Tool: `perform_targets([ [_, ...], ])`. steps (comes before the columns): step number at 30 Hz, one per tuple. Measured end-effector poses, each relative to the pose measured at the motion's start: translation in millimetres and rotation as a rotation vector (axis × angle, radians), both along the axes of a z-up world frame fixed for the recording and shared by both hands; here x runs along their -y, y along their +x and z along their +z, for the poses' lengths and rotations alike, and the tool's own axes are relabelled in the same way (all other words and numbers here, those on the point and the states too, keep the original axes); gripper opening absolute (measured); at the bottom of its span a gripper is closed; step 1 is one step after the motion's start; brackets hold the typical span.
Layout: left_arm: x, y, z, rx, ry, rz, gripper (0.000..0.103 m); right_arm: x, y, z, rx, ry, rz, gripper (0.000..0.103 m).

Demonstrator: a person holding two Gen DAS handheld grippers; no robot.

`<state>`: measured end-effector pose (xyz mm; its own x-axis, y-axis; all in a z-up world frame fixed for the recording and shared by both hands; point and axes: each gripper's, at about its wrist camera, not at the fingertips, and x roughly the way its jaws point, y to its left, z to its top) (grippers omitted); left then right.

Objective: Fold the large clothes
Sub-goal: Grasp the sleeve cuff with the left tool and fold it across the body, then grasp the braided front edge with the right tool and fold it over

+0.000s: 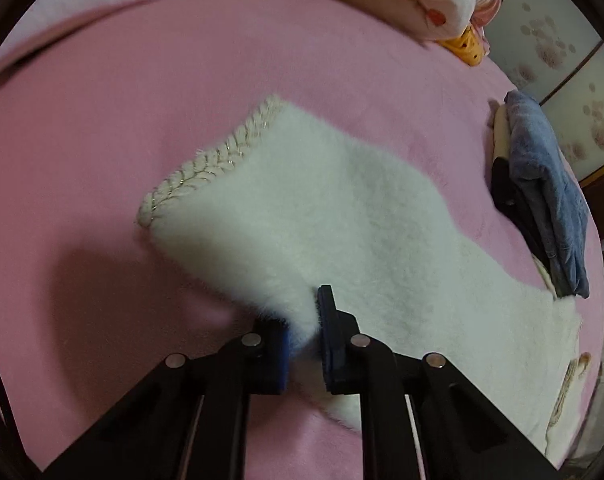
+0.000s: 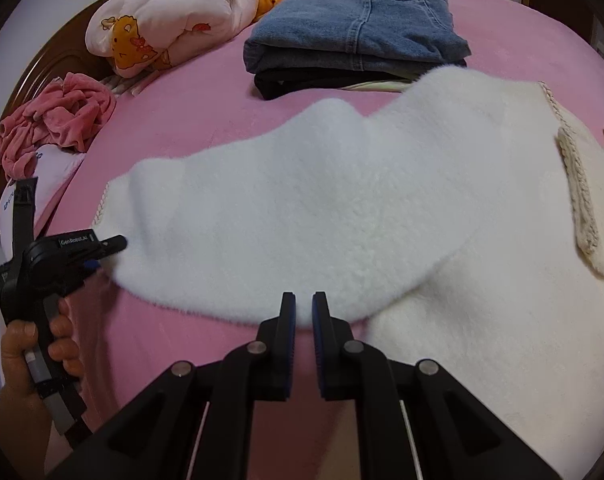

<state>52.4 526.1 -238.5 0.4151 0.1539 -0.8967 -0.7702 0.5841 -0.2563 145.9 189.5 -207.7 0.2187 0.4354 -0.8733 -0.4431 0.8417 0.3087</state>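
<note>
A fluffy white sweater (image 1: 341,216) with a braided cream trim lies on the pink bed; it also shows in the right wrist view (image 2: 321,204). Its sleeve stretches out to the left, with the braided cuff (image 1: 206,168) at its end. My left gripper (image 1: 305,320) is shut on the sleeve's lower edge, white fur pinched between its blue pads. It also shows in the right wrist view (image 2: 102,250), held by a hand at the sleeve's end. My right gripper (image 2: 302,312) hangs just at the sleeve's near edge, jaws a narrow gap apart, nothing between them.
Folded blue jeans (image 2: 353,36) on a stack of dark and cream clothes sit behind the sweater. A rolled pink-and-white quilt (image 2: 174,12) and a crumpled pink garment (image 2: 58,120) lie at the headboard side. The pink bedsheet (image 1: 142,80) spreads all around.
</note>
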Motion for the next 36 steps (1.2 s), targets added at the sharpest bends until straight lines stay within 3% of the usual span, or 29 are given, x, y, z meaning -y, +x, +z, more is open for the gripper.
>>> perform_targets([
  [5, 57, 19, 69, 0.108, 0.157, -0.088, 0.007, 32, 2, 9, -0.015, -0.004, -0.040, 0.008],
  [9, 128, 47, 119, 0.232, 0.192, -0.240, 0.007, 70, 8, 18, -0.011, 0.004, -0.098, 0.008],
  [12, 178, 64, 136, 0.282, 0.162, -0.354, 0.007, 100, 12, 19, -0.006, 0.013, -0.140, 0.008],
  [15, 226, 87, 136, 0.300, 0.139, -0.446, 0.007, 138, 16, 16, -0.007, 0.009, -0.202, 0.008],
  [19, 291, 113, 111, 0.259, 0.102, -0.555, 0.007, 187, 17, 11, -0.022, 0.006, -0.265, 0.008],
  [25, 356, 121, 42, 0.068, 0.077, -0.648, 0.011, 241, 10, -1, -0.043, -0.008, -0.297, 0.008],
  [28, 364, 115, 26, 0.013, 0.086, -0.665, 0.023, 258, 8, -5, -0.058, 0.011, -0.302, 0.008],
  [29, 364, 112, 26, 0.020, 0.062, -0.672, 0.042, 262, 7, -6, -0.063, 0.023, -0.302, 0.009],
  [30, 363, 108, 27, 0.019, 0.035, -0.667, 0.069, 265, 7, -8, -0.070, 0.036, -0.300, 0.009],
  [31, 361, 104, 29, 0.019, 0.022, -0.657, 0.078, 267, 7, -8, -0.074, 0.044, -0.298, 0.014],
  [32, 357, 98, 33, 0.031, 0.020, -0.636, 0.083, 269, 7, -8, -0.075, 0.049, -0.301, 0.028],
  [34, 354, 91, 39, 0.038, 0.032, -0.621, 0.083, 270, 7, -4, -0.072, 0.074, -0.309, 0.044],
  [36, 345, 86, 39, 0.032, 0.041, -0.608, 0.083, 269, 9, 1, -0.066, 0.111, -0.306, 0.044],
])
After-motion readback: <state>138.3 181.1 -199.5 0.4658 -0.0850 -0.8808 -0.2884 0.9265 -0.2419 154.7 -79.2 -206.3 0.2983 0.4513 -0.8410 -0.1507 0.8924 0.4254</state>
